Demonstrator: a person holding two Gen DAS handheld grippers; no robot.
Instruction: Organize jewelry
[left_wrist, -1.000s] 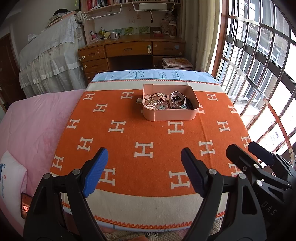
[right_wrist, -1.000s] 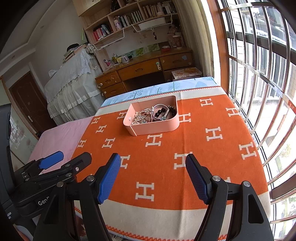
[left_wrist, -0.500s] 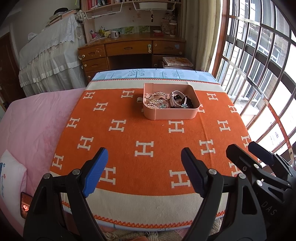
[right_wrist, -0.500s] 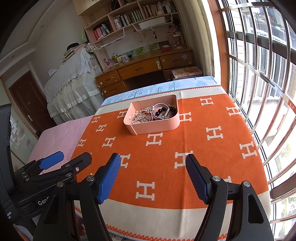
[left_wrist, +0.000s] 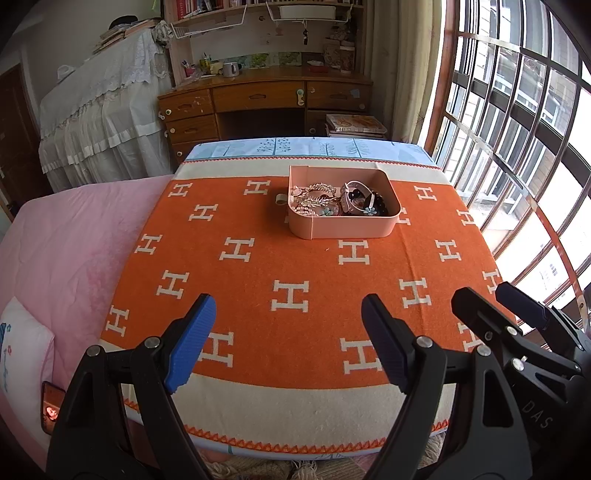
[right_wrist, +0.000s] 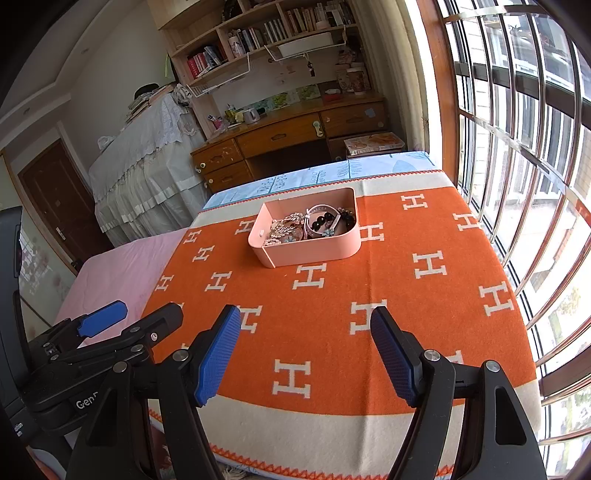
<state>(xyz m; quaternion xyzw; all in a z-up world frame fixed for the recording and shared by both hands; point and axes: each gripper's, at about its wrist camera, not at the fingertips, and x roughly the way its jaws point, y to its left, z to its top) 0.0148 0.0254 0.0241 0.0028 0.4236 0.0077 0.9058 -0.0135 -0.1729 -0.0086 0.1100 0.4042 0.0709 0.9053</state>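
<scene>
At far left a pink sheet (left_wrist: 66, 240) covers the bed beside the orange blanket (left_wrist: 295, 266). The left gripper (left_wrist: 288, 347) hangs over the blanket's near edge, its blue fingers (left_wrist: 190, 343) spread wide with nothing between them. The pink tray (left_wrist: 343, 225) sits well ahead of those fingers, toward the blanket's far side and a little right of their gap, holding a heap of jewelry (left_wrist: 332, 201). A small ring-like piece (left_wrist: 280, 199) lies on the blanket just left of the tray. Further right, the right gripper (right_wrist: 304, 354) is likewise wide open and empty; in its view the tray (right_wrist: 314, 253) lies far ahead, roughly in line with the gap.
</scene>
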